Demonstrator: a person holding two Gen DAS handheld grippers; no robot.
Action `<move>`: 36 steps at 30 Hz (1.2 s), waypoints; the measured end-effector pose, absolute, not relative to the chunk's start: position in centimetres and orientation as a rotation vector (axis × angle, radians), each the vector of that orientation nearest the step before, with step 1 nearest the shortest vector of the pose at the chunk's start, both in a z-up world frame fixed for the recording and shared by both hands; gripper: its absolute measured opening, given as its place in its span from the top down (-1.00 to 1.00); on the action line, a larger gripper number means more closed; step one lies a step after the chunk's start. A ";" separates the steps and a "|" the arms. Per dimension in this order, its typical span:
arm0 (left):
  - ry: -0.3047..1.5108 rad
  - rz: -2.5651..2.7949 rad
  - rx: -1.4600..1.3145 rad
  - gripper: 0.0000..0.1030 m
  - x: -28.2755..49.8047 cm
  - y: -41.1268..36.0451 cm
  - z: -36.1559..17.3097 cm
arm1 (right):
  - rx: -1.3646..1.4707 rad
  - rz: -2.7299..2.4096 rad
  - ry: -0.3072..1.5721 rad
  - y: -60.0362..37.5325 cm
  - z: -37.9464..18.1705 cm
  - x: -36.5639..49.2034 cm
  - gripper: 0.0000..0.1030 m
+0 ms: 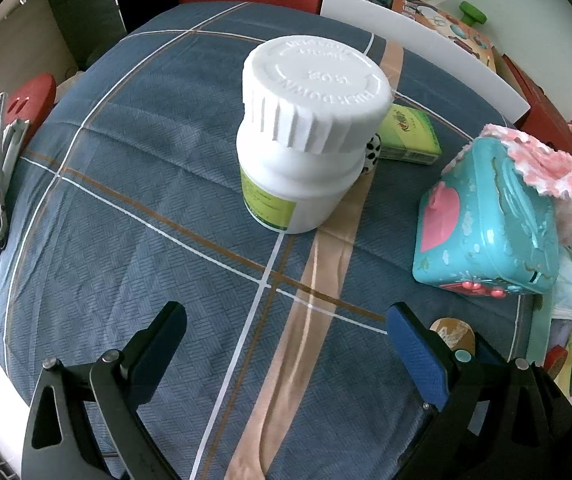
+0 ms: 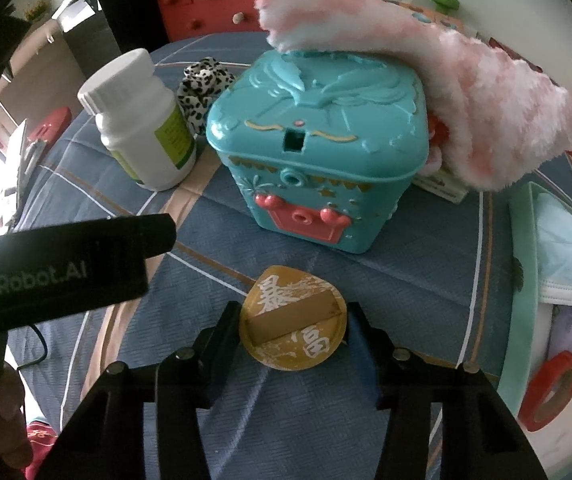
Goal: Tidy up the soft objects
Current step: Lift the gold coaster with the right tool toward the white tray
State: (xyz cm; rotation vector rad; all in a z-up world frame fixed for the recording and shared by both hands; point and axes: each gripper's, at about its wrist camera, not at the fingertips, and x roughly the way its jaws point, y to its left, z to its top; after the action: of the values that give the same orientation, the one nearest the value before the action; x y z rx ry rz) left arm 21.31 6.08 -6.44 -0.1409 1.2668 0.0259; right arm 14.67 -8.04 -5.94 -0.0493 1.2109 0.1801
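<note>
Right gripper (image 2: 292,334) pinches a gold disc (image 2: 292,322) on the blue plaid cover (image 2: 326,264), its pads apparently touching both edges, though contact is hard to confirm. Left gripper (image 1: 286,344) hangs released above the cover, holding nothing. Behind, a pink fluffy cloth (image 2: 466,92), the soft thing to organize, drapes over the closed teal box (image 2: 318,140); the box's contents stay hidden. Beside it stands a capped white bottle (image 2: 141,120) and a spotted scrunchie (image 2: 199,88).
</note>
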 end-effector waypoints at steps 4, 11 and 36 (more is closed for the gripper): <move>1.259 0.019 -0.156 -0.94 21.3 6.2 -6.3 | -0.034 0.171 1.200 -9.9 -4.7 14.2 -0.06; 1.230 -0.004 -0.155 -0.94 20.9 6.0 -5.2 | 0.020 0.135 1.175 -12.4 -3.3 14.4 -0.06; 1.084 -0.149 -0.009 -0.93 22.3 -1.9 1.6 | 0.084 -0.118 0.945 -22.6 7.6 16.0 -0.06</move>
State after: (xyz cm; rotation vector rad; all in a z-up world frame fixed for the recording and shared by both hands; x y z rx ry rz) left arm 22.32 -1.92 1.63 -0.0086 1.0842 -0.1489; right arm 16.04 -22.65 7.58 0.0838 0.9454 -0.1180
